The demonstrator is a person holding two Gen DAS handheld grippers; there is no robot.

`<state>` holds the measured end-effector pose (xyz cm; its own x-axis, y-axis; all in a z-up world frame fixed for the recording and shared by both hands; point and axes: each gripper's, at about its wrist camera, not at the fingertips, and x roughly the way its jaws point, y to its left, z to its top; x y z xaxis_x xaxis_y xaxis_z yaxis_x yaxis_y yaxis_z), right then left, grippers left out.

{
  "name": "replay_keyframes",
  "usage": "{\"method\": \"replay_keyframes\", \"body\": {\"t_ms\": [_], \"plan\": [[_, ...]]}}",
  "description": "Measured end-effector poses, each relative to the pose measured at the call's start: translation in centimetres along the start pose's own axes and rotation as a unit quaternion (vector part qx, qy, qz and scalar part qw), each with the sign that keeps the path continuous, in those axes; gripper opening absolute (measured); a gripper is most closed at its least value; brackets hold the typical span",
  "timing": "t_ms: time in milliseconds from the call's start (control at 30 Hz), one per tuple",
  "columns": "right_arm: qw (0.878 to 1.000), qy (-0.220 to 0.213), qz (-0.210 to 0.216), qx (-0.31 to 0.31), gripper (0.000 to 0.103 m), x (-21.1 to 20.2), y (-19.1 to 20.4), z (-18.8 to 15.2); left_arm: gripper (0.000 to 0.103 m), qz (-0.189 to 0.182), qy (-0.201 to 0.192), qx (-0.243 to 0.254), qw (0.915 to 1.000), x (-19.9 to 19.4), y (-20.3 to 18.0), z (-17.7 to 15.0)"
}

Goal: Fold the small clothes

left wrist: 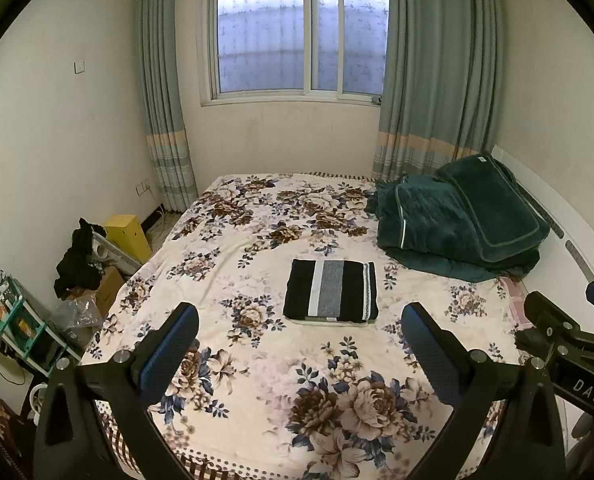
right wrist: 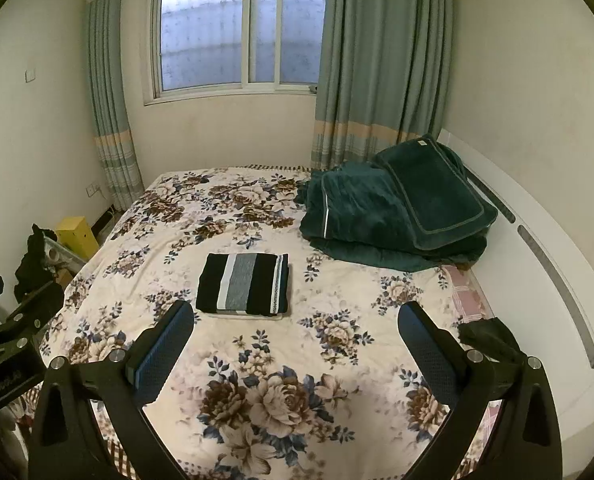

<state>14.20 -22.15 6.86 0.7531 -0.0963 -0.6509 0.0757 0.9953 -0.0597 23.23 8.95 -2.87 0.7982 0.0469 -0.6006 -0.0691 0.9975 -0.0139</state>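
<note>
Jaws spread wide on both grippers, folded striped garment (left wrist: pixel 331 293) on floral bed (left wrist: pixel 257 360)

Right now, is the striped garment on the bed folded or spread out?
Folded. The striped garment lies on the floral bedspread as a compact rectangle with stacked layers visible at its near edge.

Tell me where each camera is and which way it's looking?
Left wrist view: sits on the left gripper, above the near end of the bed, facing the window; its own two open fingers show, with the right gripper at the right edge.
Right wrist view: sits on the right gripper, facing the same way; its open fingers show, with the left gripper at the left edge.
Both see the folded striped garment, the green blanket and the curtains.
</note>
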Motion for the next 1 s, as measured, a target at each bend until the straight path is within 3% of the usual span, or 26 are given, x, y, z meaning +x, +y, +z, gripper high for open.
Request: {"method": "replay_keyframes", "body": {"t_ms": [1000], "plan": [[1.0,-0.006,0.009,-0.001,0.103,0.31,0.58,0.73,0.103,0.002,-0.005,0.002,1.0,-0.19,0.4,0.05]]}}
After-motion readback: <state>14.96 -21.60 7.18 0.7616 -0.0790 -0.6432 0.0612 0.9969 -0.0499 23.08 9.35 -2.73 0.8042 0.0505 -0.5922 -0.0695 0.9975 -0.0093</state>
